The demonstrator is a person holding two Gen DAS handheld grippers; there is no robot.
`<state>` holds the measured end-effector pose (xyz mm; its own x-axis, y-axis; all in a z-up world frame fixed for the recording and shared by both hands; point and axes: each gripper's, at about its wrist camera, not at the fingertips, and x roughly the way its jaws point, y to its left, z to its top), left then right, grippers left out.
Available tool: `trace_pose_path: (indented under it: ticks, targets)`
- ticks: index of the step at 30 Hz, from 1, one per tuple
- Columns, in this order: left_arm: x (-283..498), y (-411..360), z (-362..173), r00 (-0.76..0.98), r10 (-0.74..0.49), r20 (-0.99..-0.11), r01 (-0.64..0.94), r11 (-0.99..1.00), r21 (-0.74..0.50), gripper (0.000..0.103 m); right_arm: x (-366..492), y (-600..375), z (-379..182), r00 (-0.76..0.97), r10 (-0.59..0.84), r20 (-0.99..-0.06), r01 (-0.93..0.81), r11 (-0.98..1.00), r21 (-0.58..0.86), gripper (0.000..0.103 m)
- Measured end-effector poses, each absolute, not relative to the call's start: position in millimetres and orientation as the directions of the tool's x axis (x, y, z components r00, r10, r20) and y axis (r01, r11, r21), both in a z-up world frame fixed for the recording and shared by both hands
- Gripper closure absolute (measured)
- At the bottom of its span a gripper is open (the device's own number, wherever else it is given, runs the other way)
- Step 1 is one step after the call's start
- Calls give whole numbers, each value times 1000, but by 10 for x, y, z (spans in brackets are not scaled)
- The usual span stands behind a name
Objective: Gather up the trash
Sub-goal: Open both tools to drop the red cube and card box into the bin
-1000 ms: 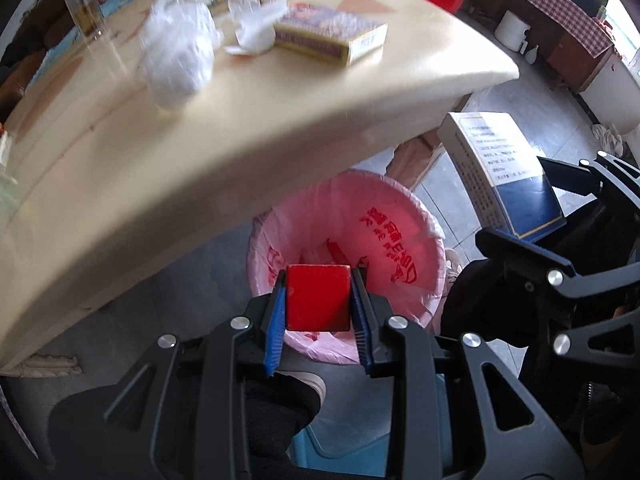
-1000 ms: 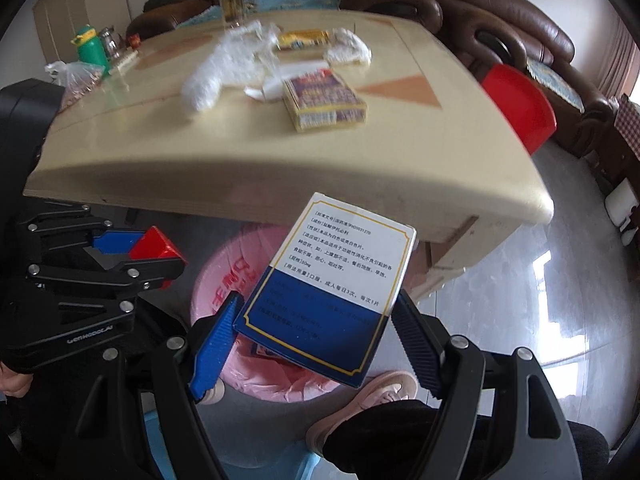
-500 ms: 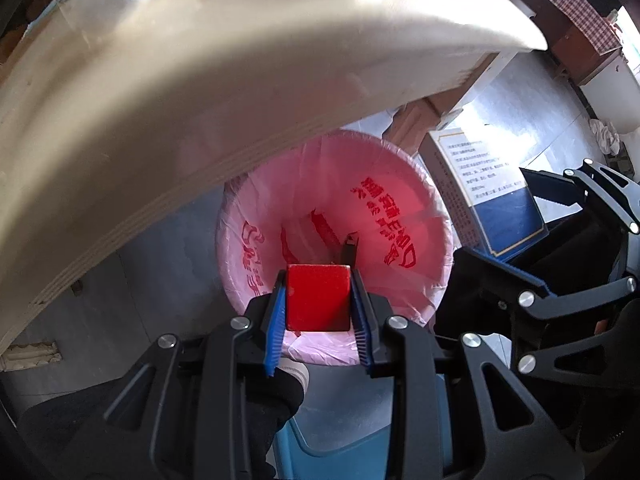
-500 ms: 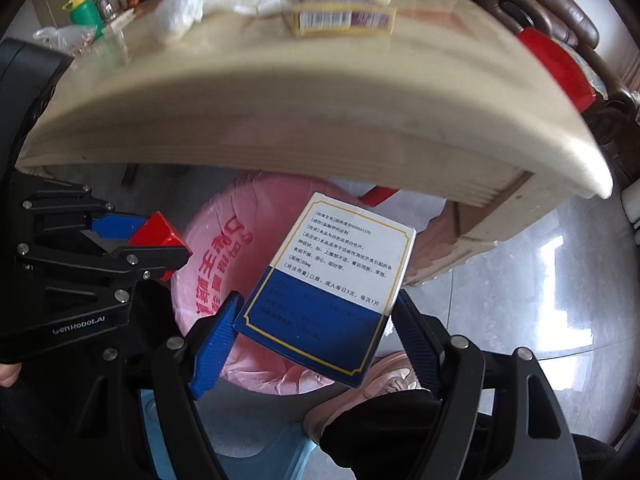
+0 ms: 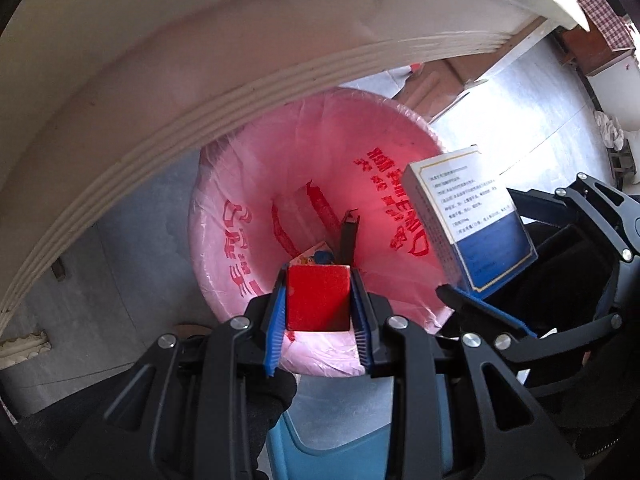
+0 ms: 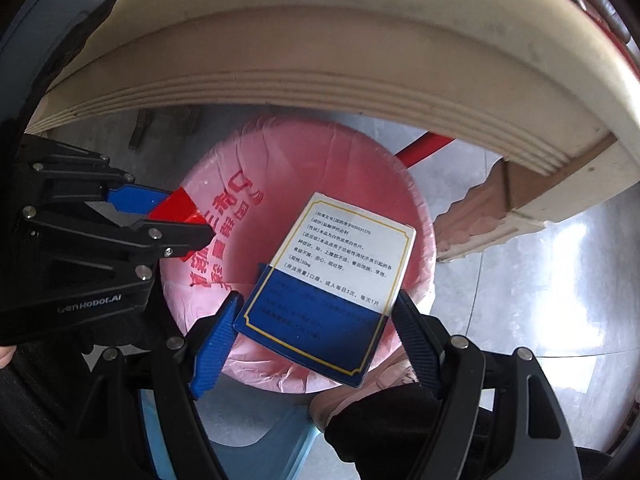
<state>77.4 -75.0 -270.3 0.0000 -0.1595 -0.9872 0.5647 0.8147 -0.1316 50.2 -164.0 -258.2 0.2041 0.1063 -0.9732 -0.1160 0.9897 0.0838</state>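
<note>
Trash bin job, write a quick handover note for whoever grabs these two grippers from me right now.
Left gripper: shut on the red box, over the near rim of the pink-lined bin.
Right gripper: shut on the blue and white box, also above the bin.
Done: both boxes carried to the bin; some trash already lies at its bottom.
Left: release both boxes into the bin. The tabletop is out of view now.

Both tools are black skeletal frames with silver screw heads and ribbed blue pads lining the fingers. The left tongs [image 5: 319,298] sit above a black glove [image 5: 264,400]. Pale lettering marks the left frame's side; the right tongs [image 6: 316,332] match it.
</note>
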Motion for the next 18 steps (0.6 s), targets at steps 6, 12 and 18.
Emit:
trace_pose_path:
  ticks: [6,12,18]
  targets:
    - [768,-751,-2680,5,-186,-982,570,808,-151,73,538,-1600,-2690,177,125,-976,-128,986,103,29]
    - [786,-712,-2661,17,-181,-983,553,821,-142,73,556,-1561,-2763,180,123,-976,-151,984,96,29]
    - [758,-723,-2651,37,-173,-984,575,809,-121,59,568,-1510,-2741,201,100,-975,-180,982,64,22]
